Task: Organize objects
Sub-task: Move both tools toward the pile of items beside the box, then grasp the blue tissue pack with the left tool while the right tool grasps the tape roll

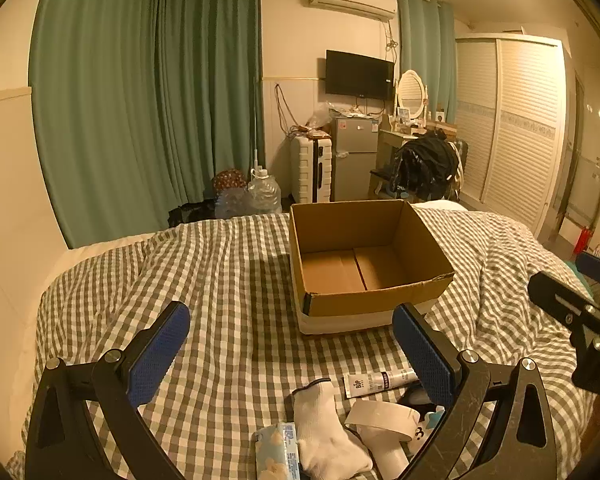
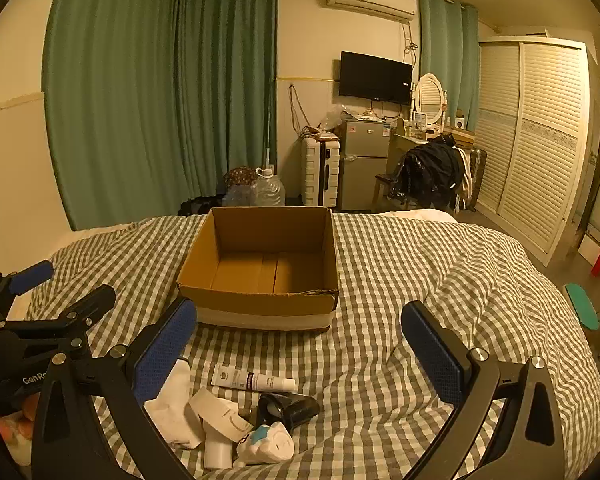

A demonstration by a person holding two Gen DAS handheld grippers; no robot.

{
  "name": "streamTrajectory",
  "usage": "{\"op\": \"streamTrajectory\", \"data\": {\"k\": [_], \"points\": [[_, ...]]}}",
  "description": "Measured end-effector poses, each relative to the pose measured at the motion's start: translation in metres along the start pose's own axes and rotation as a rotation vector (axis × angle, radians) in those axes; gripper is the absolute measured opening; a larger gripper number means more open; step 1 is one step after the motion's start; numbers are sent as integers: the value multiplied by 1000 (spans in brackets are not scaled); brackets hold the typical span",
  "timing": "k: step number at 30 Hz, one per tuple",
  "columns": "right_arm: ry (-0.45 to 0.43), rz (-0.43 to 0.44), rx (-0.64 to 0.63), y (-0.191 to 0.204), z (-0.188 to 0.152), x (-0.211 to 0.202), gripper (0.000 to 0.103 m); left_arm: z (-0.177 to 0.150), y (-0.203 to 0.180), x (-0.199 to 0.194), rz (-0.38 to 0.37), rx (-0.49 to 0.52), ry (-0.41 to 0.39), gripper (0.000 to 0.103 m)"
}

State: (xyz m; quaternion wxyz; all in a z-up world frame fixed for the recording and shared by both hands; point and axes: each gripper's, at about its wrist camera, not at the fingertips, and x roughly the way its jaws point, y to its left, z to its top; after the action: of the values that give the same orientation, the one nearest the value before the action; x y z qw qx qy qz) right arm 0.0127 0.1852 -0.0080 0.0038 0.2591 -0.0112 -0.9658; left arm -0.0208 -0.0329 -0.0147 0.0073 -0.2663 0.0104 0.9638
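Observation:
An empty brown cardboard box (image 1: 372,260) (image 2: 266,268) stands open on the checked bedspread. In front of it lies a small pile: a white tube (image 1: 380,381) (image 2: 252,381), a white sock (image 1: 326,424) (image 2: 172,408), a white tape roll (image 1: 382,420) (image 2: 220,416), a tissue pack (image 1: 276,452), a black object (image 2: 288,406) and a small white toy (image 2: 266,446). My left gripper (image 1: 292,344) is open and empty above the pile. My right gripper (image 2: 300,340) is open and empty, just right of the pile; its body shows in the left wrist view (image 1: 572,312).
The checked bedspread (image 1: 220,280) (image 2: 440,280) covers the bed. Beyond the foot stand water jugs (image 1: 260,196), a white suitcase (image 1: 311,168), a small fridge (image 1: 354,158), a chair with dark clothes (image 1: 426,166), green curtains and a slatted wardrobe (image 1: 512,128).

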Motion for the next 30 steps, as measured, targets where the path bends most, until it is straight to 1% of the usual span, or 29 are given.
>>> {"op": "streamTrajectory", "data": {"k": [8,14,18,20,23,26,29,30], "points": [[4,0,-13,12,0,-8,103,1,3,-11,-29,-14,-1,103],[11,0,-36,24,2,-18,103,1,16,-17,-11,-32,-4,103],[20,7,-47,32,-1,-20,103,-1,26,-18,10,-28,7,103],[25,7,-51,35,-3,-19,103,-4,31,-16,26,-26,21,103],[36,18,-46,37,-7,-16,103,-10,39,-11,21,-23,57,103],[55,31,-43,37,-11,-11,103,-18,41,-5,9,5,96,103],[86,38,-48,37,-16,-5,103,-30,41,5,28,34,136,103],[99,37,-53,37,-18,-2,103,-34,42,10,29,37,161,103]]}}
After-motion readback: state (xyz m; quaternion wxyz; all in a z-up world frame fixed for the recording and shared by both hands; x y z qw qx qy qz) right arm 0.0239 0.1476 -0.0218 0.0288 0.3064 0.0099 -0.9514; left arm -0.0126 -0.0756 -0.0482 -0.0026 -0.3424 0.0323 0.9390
